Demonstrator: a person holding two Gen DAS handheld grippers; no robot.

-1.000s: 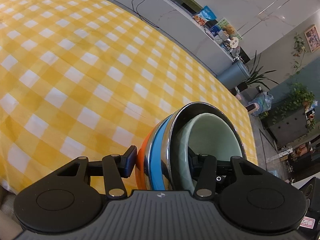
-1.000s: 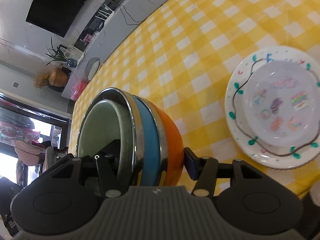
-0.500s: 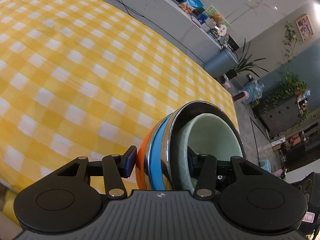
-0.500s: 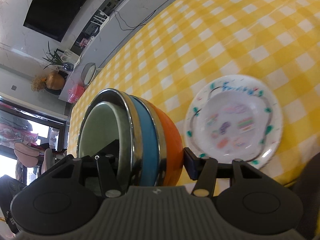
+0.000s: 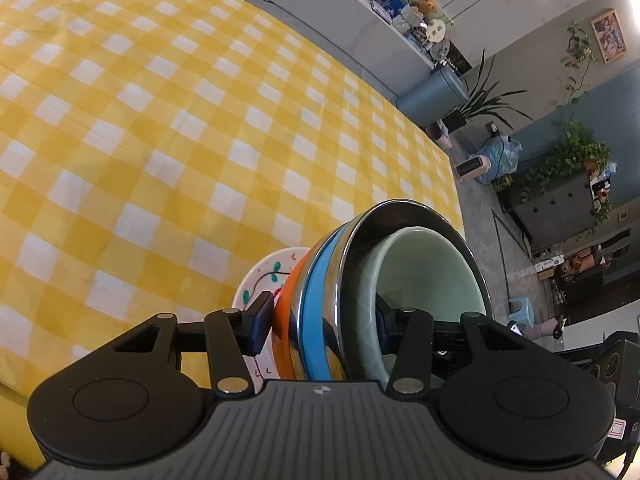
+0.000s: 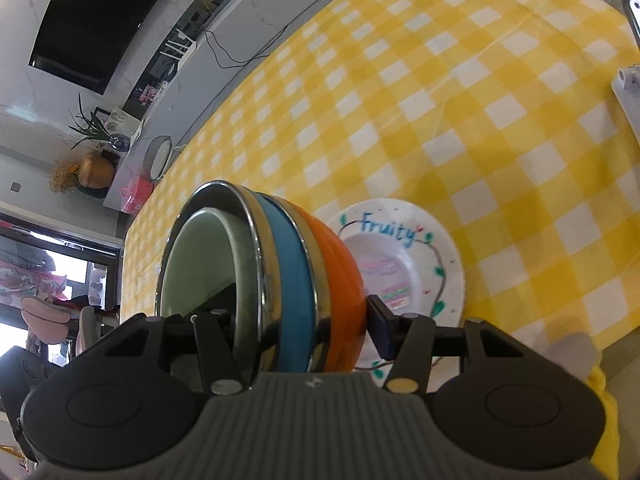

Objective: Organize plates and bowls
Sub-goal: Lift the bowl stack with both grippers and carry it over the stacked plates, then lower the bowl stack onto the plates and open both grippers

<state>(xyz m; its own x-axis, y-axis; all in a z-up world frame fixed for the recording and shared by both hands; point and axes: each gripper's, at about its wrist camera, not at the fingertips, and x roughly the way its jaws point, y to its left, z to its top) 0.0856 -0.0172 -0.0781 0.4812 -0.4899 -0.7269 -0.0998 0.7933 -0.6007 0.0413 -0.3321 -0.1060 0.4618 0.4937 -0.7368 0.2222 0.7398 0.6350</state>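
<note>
While held up over the table [image 5: 168, 120], stayed clamped between both tools: bowls [image 5: 320, 312] nested in a stack, orange outside, then blue, then shiny metal, then pale green inside. Left gripper [image 5: 320, 322] pinched on one side of the stack, one finger [image 5: 262, 322] on the orange wall, the other inside the green bowl. Right gripper [image 6: 304, 322] pinched on the other side of the bowls [image 6: 280, 280] the same way, outer finger [image 6: 380, 330] on orange. Tipped on their side in both views, open mouth facing away from the plate [image 6: 400, 264].

Moved since a second ago: plate looked big and off to the right then, now lay just behind the orange bowl with "Fruity" easy to read. Showed up in the left view too, plate [image 5: 264, 276] peeking out beside the stack, not seen there before. Lay flat on the yellow checks near the table edge.
</note>
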